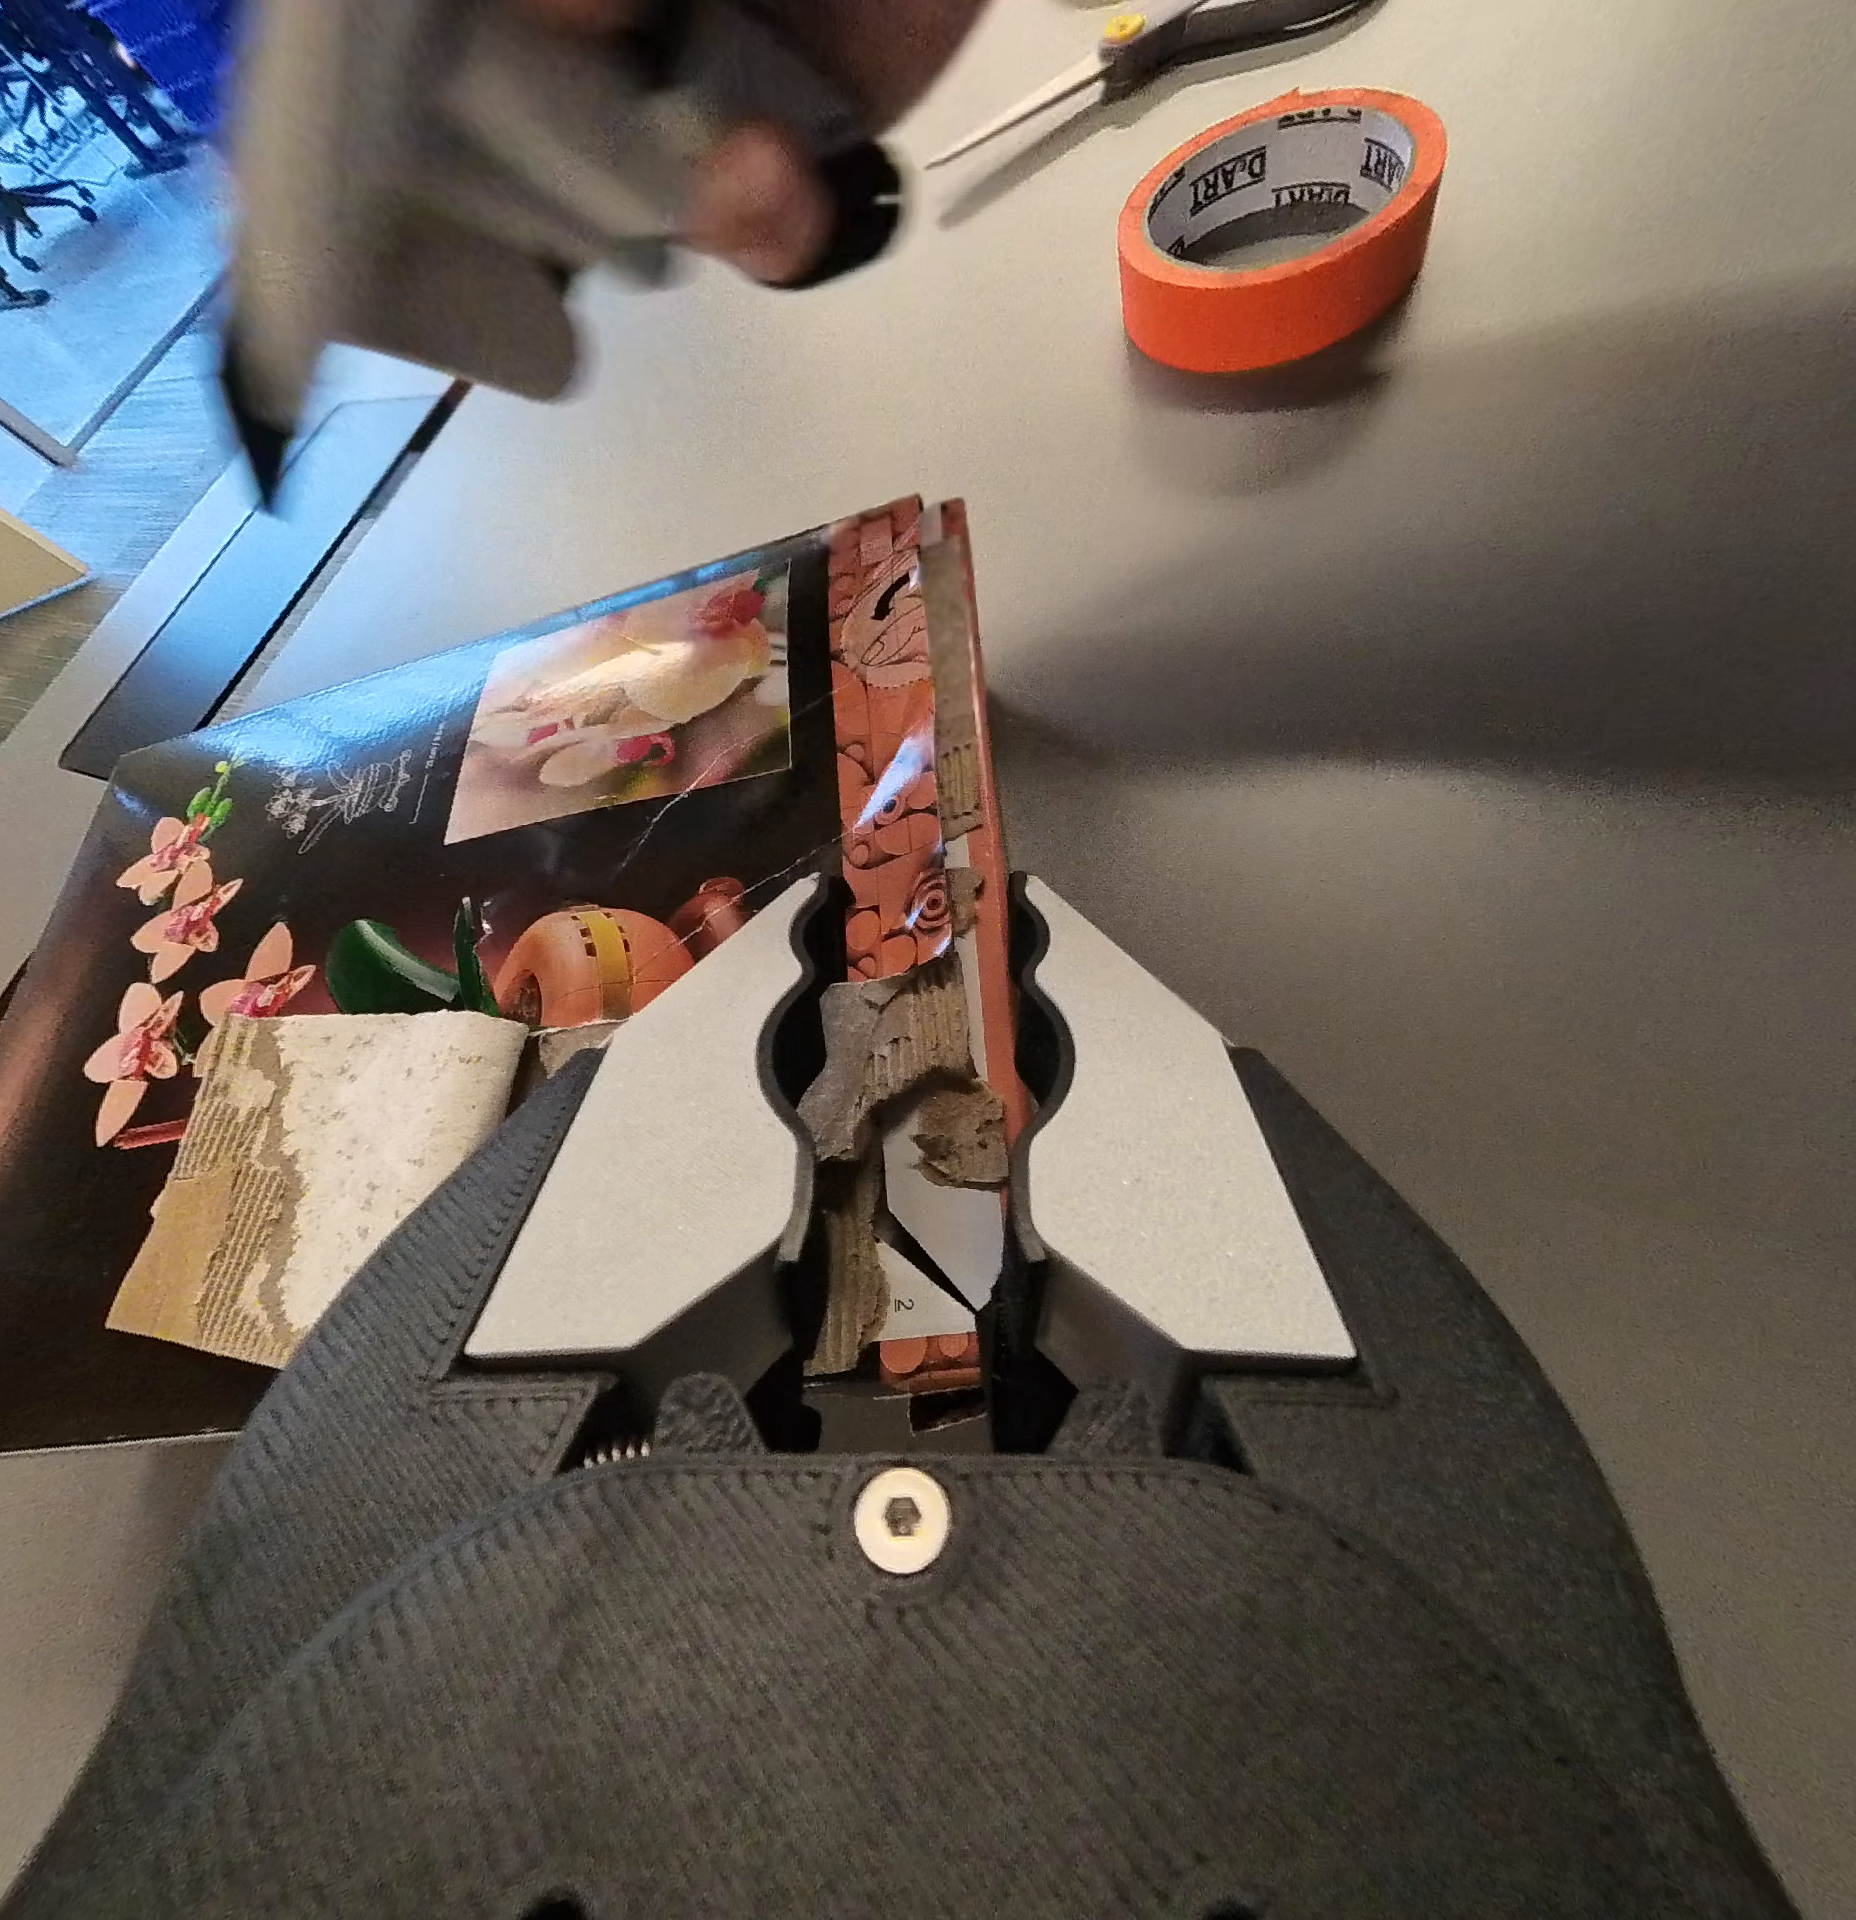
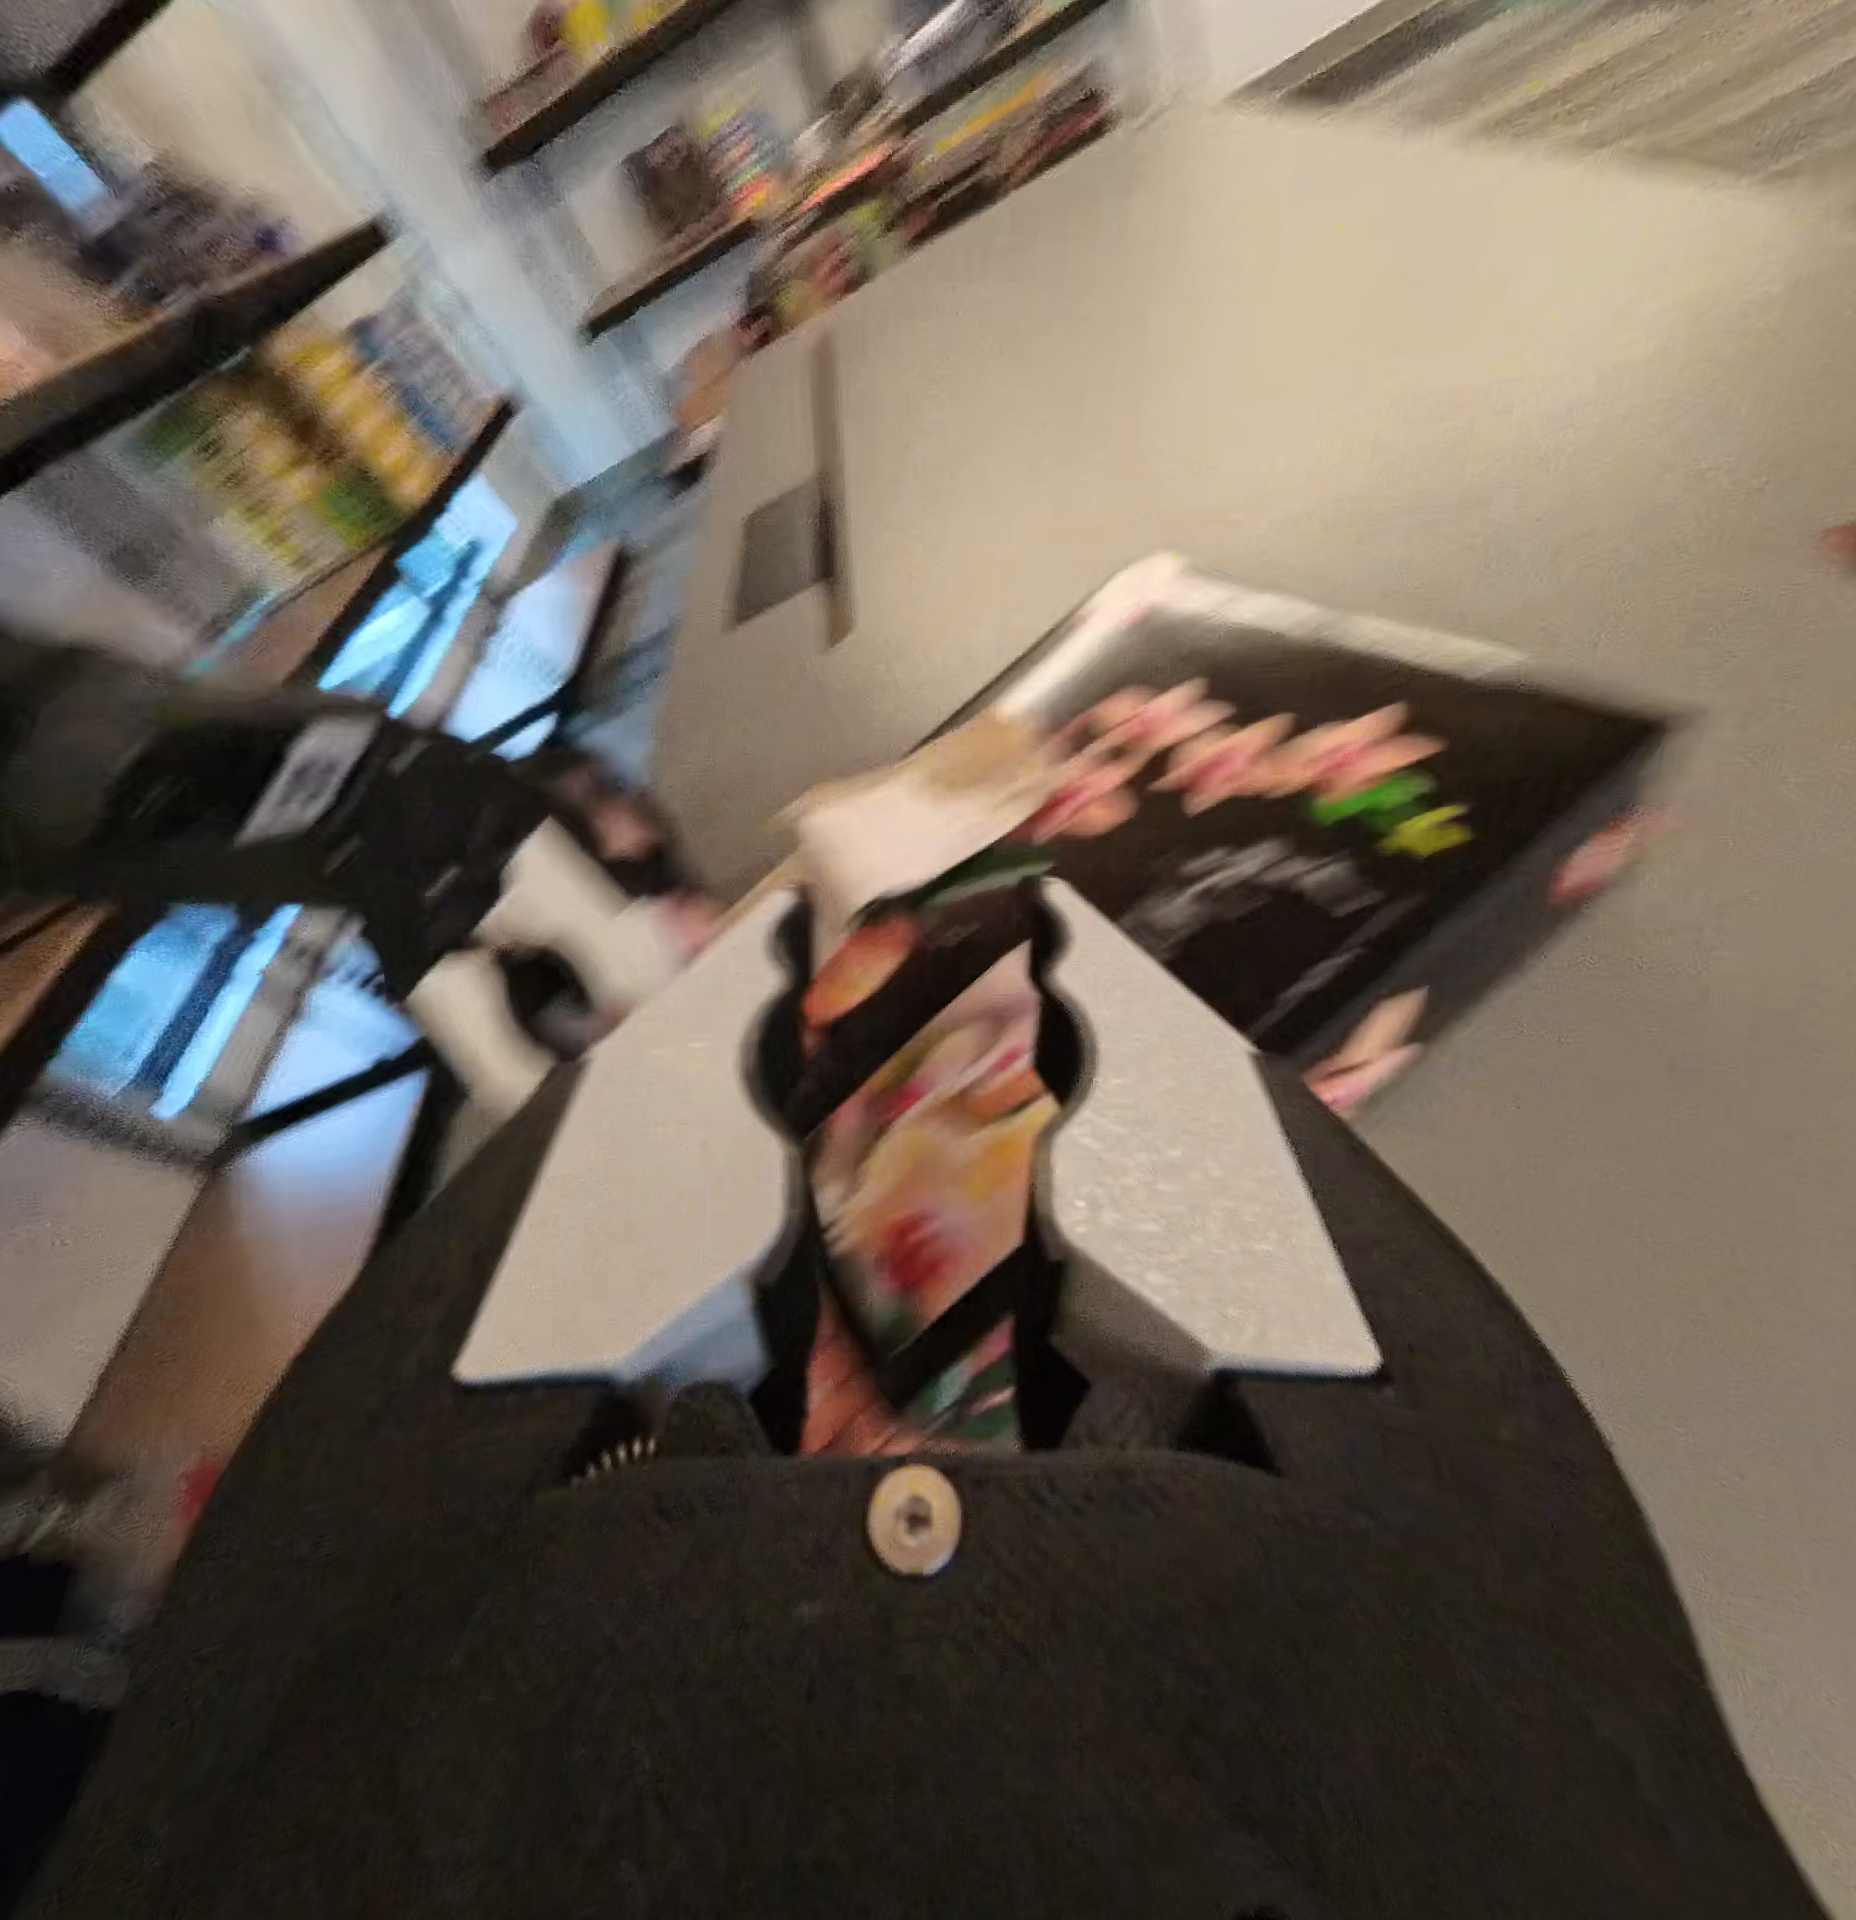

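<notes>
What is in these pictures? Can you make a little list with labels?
surface: grey table
box: flattened cardboard box with flower pictures, torn in places
left gripper: shut on the box's raised side flap
right gripper: blurred; jaws look closed around the box, grip unclear
tape: orange tape roll, lying beyond the box
scissors: past the tape

Left wrist view: sits just behind the left gripper (image 1: 919,904), looks steeply down along its fingers, very near the printed box (image 1: 404,935) on the grey table (image 1: 1423,935); orange tape roll (image 1: 1282,229) and scissors (image 1: 1111,62) sit at the far right. Sharp.

Right wrist view: sits behind the right gripper (image 2: 919,904), tilted, aimed across the table (image 2: 1319,364) toward the far shelves (image 2: 280,395). Motion-blurred.

Shared: same printed box (image 2: 1319,852) and table, seen from opposite ends. Each view catches the other gripper at upper left, blurred.
</notes>
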